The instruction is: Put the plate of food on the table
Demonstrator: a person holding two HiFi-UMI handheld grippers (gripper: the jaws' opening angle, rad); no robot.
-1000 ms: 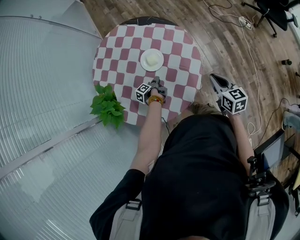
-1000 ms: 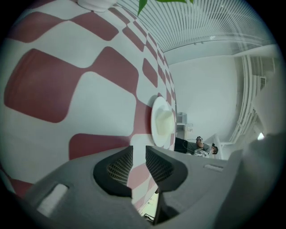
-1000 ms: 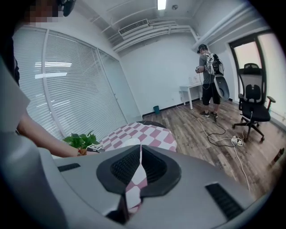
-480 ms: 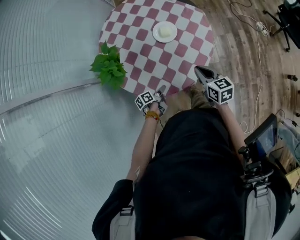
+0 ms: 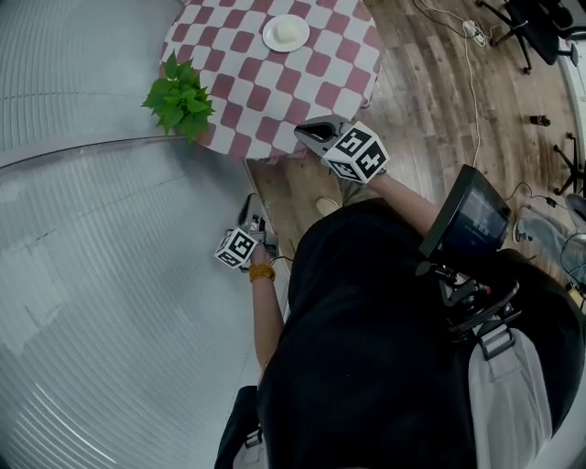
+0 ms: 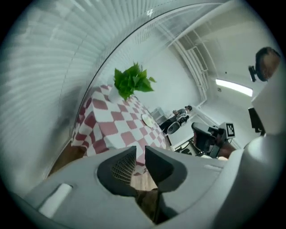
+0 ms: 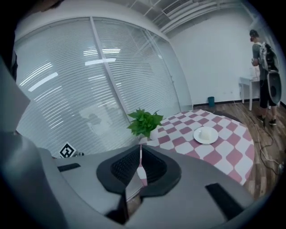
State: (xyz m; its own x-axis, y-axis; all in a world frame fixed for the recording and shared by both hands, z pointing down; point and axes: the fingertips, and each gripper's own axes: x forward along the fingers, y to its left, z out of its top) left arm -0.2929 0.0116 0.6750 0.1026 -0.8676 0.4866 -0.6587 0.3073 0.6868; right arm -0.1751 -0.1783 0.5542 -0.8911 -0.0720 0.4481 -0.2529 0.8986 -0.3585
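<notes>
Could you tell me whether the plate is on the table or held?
On the table: the plate rests on its checked top, with the left gripper and right gripper both away from it.

a leafy green plant stands far left, just beside the curved slatted glass wall. on the wooden floor far right, a white cable runs near a black office chair.
</notes>
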